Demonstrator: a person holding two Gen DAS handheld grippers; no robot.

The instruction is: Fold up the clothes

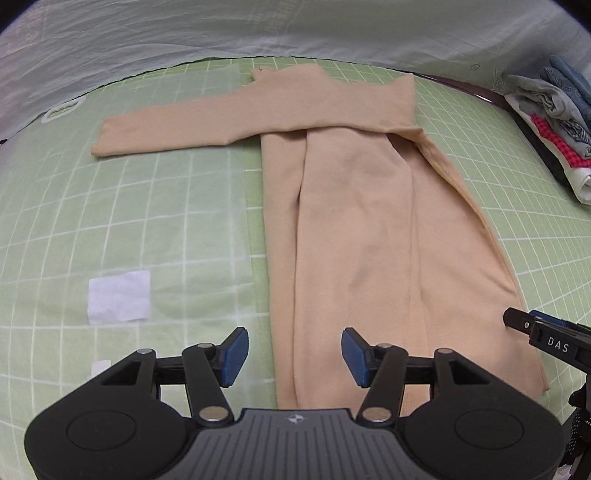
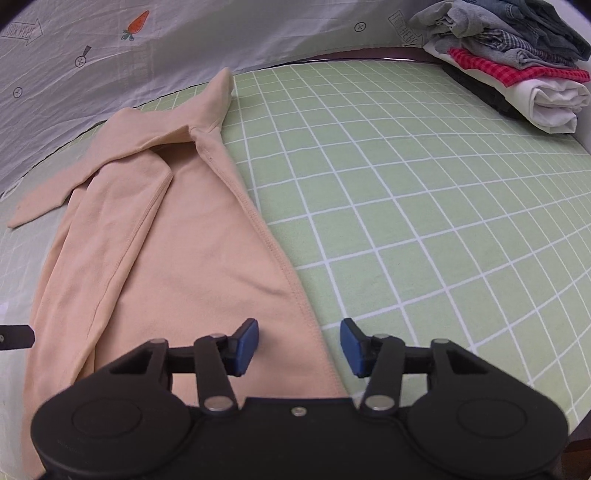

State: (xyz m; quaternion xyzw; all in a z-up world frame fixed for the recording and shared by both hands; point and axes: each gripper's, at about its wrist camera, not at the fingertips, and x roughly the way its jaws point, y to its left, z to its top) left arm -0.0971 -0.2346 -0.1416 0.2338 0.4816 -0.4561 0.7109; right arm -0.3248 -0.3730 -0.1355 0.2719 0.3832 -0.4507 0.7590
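Observation:
A beige long-sleeved garment [image 1: 354, 221] [image 2: 184, 240] lies flat on the green checked cloth [image 1: 147, 203] [image 2: 406, 184]. Its sides are folded inward, and one sleeve stretches out to the left across the top. My left gripper [image 1: 293, 354] is open over the garment's near left edge, with nothing between its blue pads. My right gripper [image 2: 299, 347] is open too, and its pads straddle the garment's near right hem without pressing on it. One black fingertip [image 1: 517, 319] of the right gripper shows at the right edge of the left wrist view.
A stack of folded clothes [image 1: 554, 110] [image 2: 517, 62] sits at the far right corner. A pale printed sheet [image 1: 295, 26] [image 2: 147, 55] hangs behind the table. A white patch [image 1: 119, 297] lies on the green cloth left of the garment.

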